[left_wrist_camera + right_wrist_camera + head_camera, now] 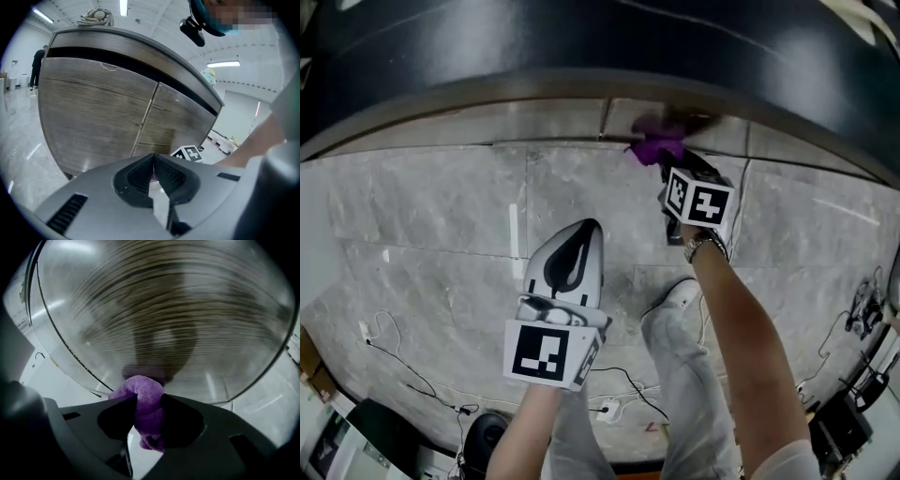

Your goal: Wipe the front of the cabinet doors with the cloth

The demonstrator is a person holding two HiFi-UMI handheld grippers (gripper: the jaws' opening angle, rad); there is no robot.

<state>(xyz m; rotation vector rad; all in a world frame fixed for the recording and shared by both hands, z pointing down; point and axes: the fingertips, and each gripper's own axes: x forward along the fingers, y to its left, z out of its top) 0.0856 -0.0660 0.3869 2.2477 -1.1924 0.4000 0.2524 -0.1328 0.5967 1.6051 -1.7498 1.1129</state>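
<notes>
— Where is the cloth?

— The purple cloth (pixel 143 392) is bunched between the jaws of the right gripper (pixel 149 403), which are clamped on it. A rounded fold pokes out past the tips, right up by the wood-grain cabinet door (pixel 164 310). In the head view, the cloth (pixel 658 146) sits at the far side, low on the cabinet front.

— And the other claw?

— The left gripper (pixel 581 234) is held nearer and to the left, over the grey floor (pixel 431 216), well apart from the cabinet. Its jaws are pressed together with nothing gripped (pixel 153 158). Its own view faces both doors (pixel 98 108), with the seam (pixel 147 115) between them.
</notes>
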